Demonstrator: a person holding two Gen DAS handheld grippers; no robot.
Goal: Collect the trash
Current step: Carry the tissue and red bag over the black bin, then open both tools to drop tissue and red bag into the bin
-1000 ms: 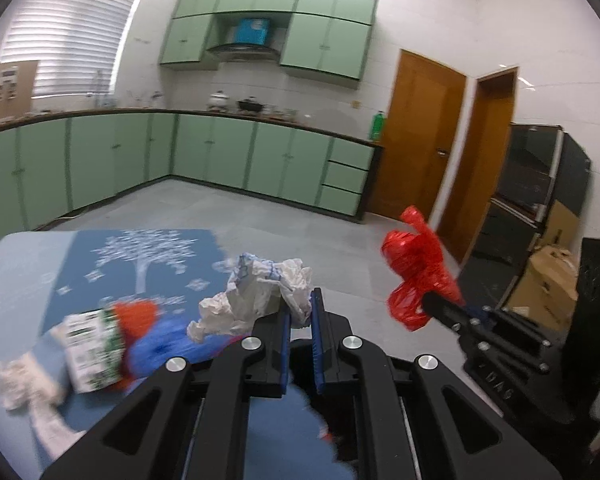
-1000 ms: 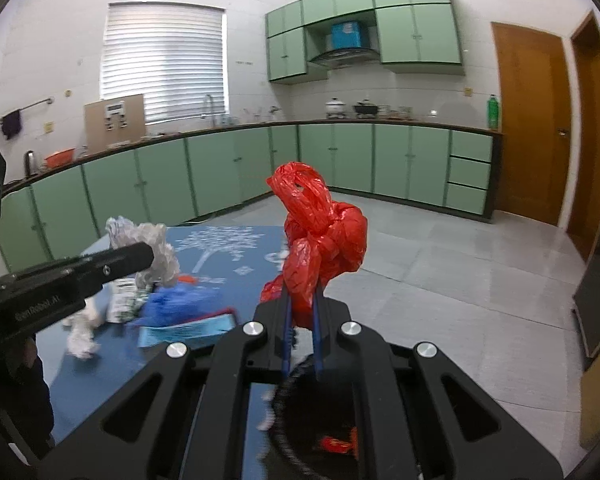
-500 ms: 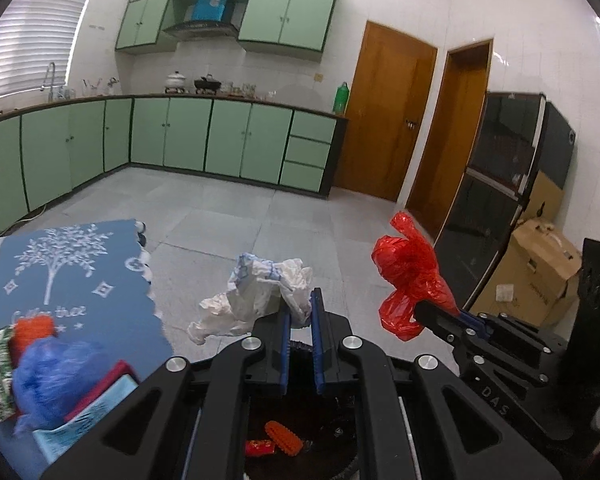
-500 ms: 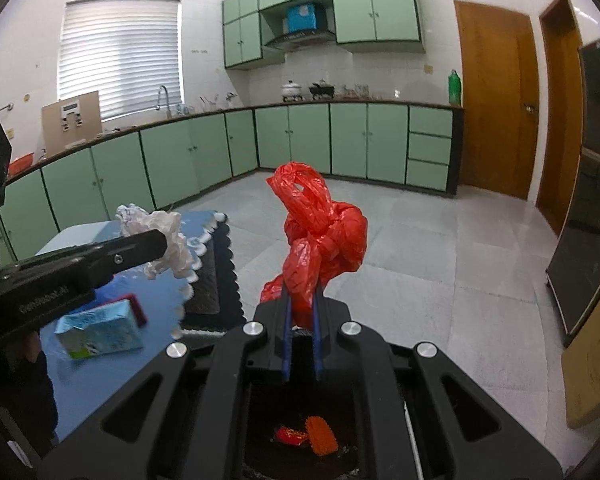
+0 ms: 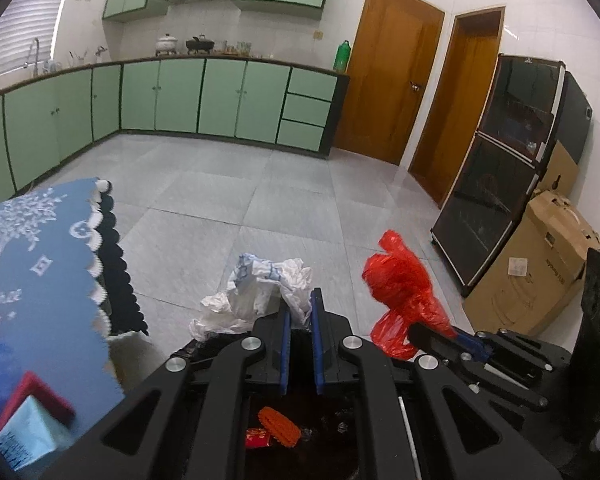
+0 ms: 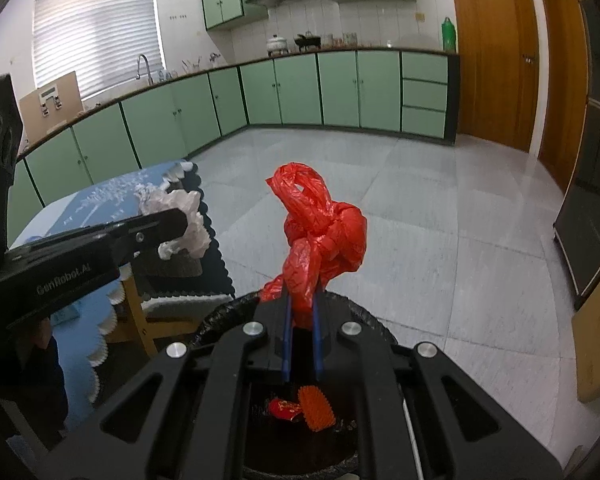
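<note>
- We see the left tongs (image 5: 300, 312) clamped on a crumpled white plastic bag (image 5: 260, 294), blue print on its top; the wad juts up and to the left of the blue fingertips (image 5: 285, 316).
- We see the right tongs (image 6: 301, 304) pinching a knotted red plastic bag (image 6: 320, 236) by its lower tail; the knot stands upright above the tips.
- Both tongs hang over a black-lined trash bin (image 6: 220, 316); both bags are in the air, above its opening and not touching it.
- Inside the bin we note an orange spiky piece (image 6: 317, 408) beside a red wrapper (image 6: 284, 407).
- The bench (image 5: 40, 264), under a blue cloth with a white tree print, sits left of the bin; a light-blue carton (image 5: 28, 436) lies on it at the near edge.
- Cardboard boxes (image 5: 540, 276) stand by the dark cabinet at right, well apart from the bin.
</note>
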